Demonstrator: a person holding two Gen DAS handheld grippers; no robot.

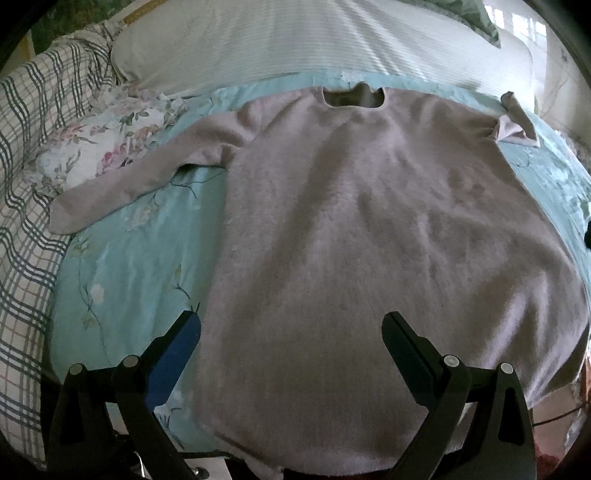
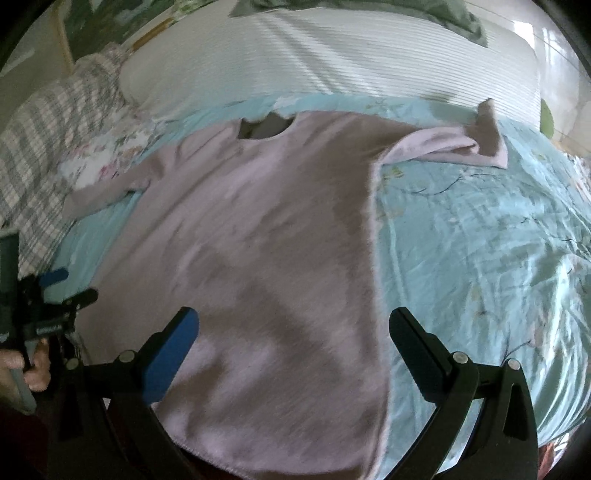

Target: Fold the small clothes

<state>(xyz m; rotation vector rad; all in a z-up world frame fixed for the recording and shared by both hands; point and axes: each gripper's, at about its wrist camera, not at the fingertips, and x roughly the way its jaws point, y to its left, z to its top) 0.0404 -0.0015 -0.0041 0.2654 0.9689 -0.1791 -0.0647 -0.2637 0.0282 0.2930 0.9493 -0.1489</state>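
A pale pink fuzzy sweater (image 1: pixel 369 229) lies flat on a light blue floral bedsheet (image 1: pixel 129 266), neck hole away from me. Its left sleeve (image 1: pixel 122 184) stretches out to the left. Its right sleeve (image 2: pixel 454 146) lies crumpled at the far right, the cuff sticking up. My left gripper (image 1: pixel 291 332) is open and empty over the sweater's lower hem. My right gripper (image 2: pixel 295 332) is open and empty over the sweater's lower right part (image 2: pixel 258 258). The left gripper also shows at the left edge of the right wrist view (image 2: pixel 48 295), held in a hand.
A white striped pillow (image 1: pixel 314 40) lies beyond the sweater. A plaid blanket (image 1: pixel 33 147) and a floral pillow (image 1: pixel 103 144) sit at the left. Bare blue sheet (image 2: pixel 480 240) lies to the sweater's right. A green cloth (image 2: pixel 443 14) sits at the far back.
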